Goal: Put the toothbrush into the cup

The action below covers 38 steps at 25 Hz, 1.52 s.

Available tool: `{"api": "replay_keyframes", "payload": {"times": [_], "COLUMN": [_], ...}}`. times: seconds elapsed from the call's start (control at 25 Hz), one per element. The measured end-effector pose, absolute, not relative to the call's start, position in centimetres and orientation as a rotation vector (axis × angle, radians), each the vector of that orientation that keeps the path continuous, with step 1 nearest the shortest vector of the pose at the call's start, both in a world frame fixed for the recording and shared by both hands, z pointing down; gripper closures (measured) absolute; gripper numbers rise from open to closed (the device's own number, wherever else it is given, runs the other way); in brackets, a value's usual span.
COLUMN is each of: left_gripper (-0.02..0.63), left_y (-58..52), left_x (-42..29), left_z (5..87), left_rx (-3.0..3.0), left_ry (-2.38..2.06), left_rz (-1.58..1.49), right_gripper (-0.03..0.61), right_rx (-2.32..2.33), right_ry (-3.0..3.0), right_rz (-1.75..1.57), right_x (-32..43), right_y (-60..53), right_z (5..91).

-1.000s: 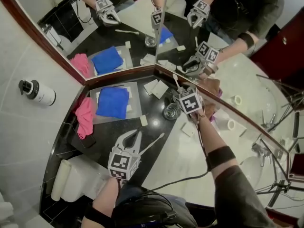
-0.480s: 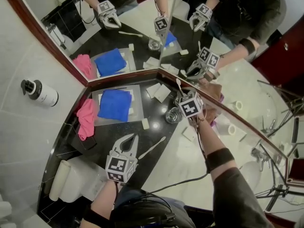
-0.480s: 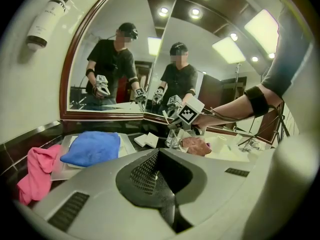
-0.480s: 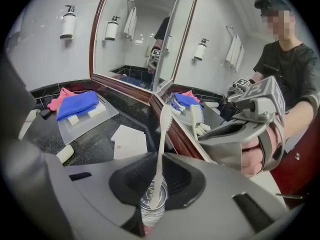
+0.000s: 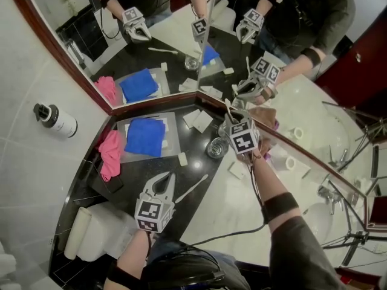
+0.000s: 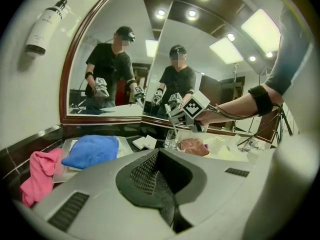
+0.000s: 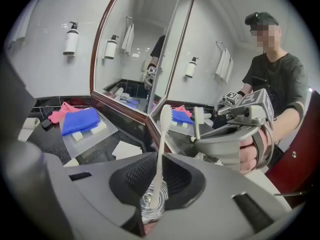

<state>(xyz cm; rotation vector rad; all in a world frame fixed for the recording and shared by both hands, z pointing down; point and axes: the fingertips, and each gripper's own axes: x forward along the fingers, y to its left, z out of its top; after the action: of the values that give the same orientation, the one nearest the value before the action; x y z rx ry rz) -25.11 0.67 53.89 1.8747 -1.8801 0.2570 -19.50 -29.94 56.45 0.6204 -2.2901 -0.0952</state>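
A white toothbrush (image 7: 161, 149) stands upright, bristles up, with my right gripper (image 7: 159, 184) shut on its handle. Those jaws have just been closing with the brush between them. Right below them sits the clear glass cup (image 7: 152, 206), the handle's end at its mouth. In the head view the right gripper (image 5: 236, 128) hovers beside the cup (image 5: 216, 147) near the mirror corner. My left gripper (image 5: 165, 177) is shut and empty low over the dark counter, next to a second white toothbrush (image 5: 192, 188) lying flat. The left gripper (image 6: 159, 150) faces the cup (image 6: 171, 140).
A blue towel (image 5: 144, 136) lies on a clear tray (image 5: 172, 125), a pink cloth (image 5: 110, 153) to its left. White soap bars (image 5: 182, 158) and small boxes (image 5: 198, 119) dot the counter. A rolled white towel (image 5: 91, 231) lies near left. Mirrors back the counter; a faucet (image 5: 331, 192) stands right.
My right gripper has lifted a little with the toothbrush above the cup. The left gripper and the toothbrush on the counter have stayed put.
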Motion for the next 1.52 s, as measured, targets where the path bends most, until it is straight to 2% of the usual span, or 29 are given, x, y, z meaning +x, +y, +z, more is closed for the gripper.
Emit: {"api": "replay_keyframes", "payload": {"times": [0.4,0.8,1.24,1.52], "left_gripper": [0.614,0.614,0.614,0.614], "left_y": [1.1,1.2,1.7,3.3], "left_x": [-23.0,-19.4,-15.8,-14.5], "left_z": [50.3,47.8,47.4,48.1], "left_rx": [1.943,2.016,2.034,2.003], "left_ry": [-1.904,-1.889,-1.872,-1.868], "left_rz": [0.249,0.230,0.239,0.279], "right_gripper": [0.522,0.522,0.522,0.522], "right_rx": [0.731,0.809,0.795,0.714], "right_ry": [-2.465,-2.565,-2.550,-2.534], "right_rz": [-0.075,-0.033,0.102,0.412], "right_x": [-15.5,-7.9,-0.1,0.1], "right_y": [-27.5,-21.6,-13.7,-8.8], "right_z": [47.4,42.3,44.9,50.1]}}
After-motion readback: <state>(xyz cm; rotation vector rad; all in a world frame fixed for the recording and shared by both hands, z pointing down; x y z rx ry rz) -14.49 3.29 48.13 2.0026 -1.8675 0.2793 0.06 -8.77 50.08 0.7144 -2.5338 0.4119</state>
